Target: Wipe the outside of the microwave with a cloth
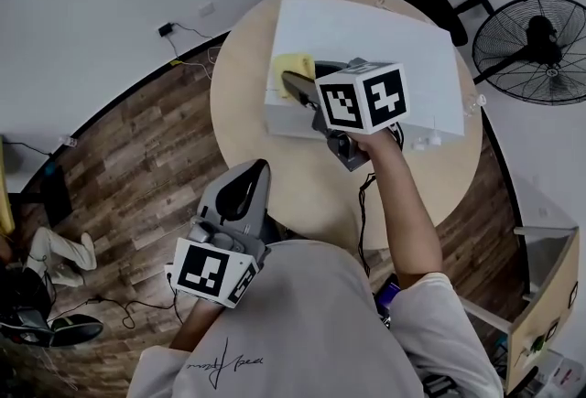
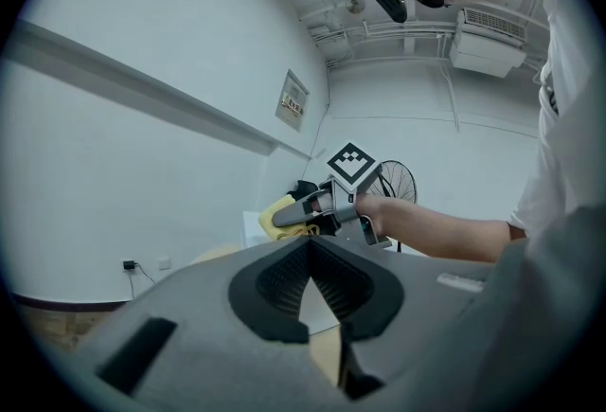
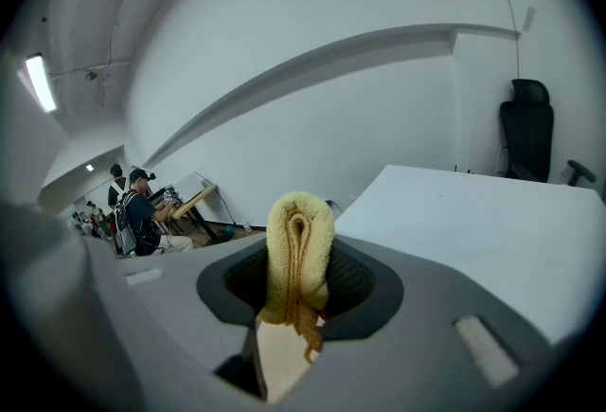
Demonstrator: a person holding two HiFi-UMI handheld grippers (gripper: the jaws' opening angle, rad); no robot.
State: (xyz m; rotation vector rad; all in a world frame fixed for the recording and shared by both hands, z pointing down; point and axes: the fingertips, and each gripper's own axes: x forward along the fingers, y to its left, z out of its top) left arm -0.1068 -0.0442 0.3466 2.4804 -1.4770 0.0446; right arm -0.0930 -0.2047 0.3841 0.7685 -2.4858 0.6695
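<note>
Cloth pinched in R gripper fingers at boxy white microwave top.
Fluffy yellow folds seen only in R gripper view; L gripper fingers closed, empty.

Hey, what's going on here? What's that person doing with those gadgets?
A person is wiping a white box-shaped microwave that sits on a round wooden table. The right gripper, a handheld two-jaw tool, is clamped on a folded yellow terry cloth over the left part of the microwave's top. The left gripper is shut, empty and held low near the person's body.
</note>
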